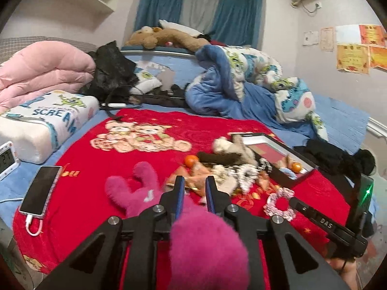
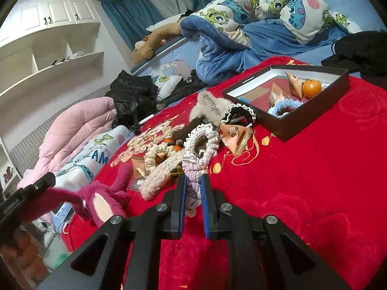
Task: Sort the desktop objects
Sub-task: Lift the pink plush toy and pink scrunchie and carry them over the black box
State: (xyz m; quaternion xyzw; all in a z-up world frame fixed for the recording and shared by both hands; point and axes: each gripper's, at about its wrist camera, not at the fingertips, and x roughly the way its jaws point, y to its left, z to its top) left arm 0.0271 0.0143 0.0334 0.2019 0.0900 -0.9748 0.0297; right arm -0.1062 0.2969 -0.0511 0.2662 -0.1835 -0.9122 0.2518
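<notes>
My left gripper (image 1: 195, 183) is shut on a magenta plush toy (image 1: 135, 188), held above the red blanket; in the right wrist view the toy (image 2: 101, 200) hangs from that gripper at the left. My right gripper (image 2: 193, 181) is shut on a pale lilac scrunchie (image 2: 192, 181), which also shows in the left wrist view (image 1: 280, 201). A pile of scrunchies, fuzzy hair clips, orange pyramid packets and a tangerine (image 1: 189, 160) lies between the grippers and a black box (image 2: 314, 104). The box holds a tangerine (image 2: 312, 88), packets and a blue scrunchie (image 2: 281, 106).
A phone (image 1: 40, 189) on a charging cable lies at the blanket's left edge beside a small clock (image 1: 6, 159). A pillow (image 1: 43, 118), a pink quilt (image 1: 41, 72) and a blue patterned duvet (image 1: 241, 79) lie behind. Black clothing (image 1: 333, 157) lies at the right.
</notes>
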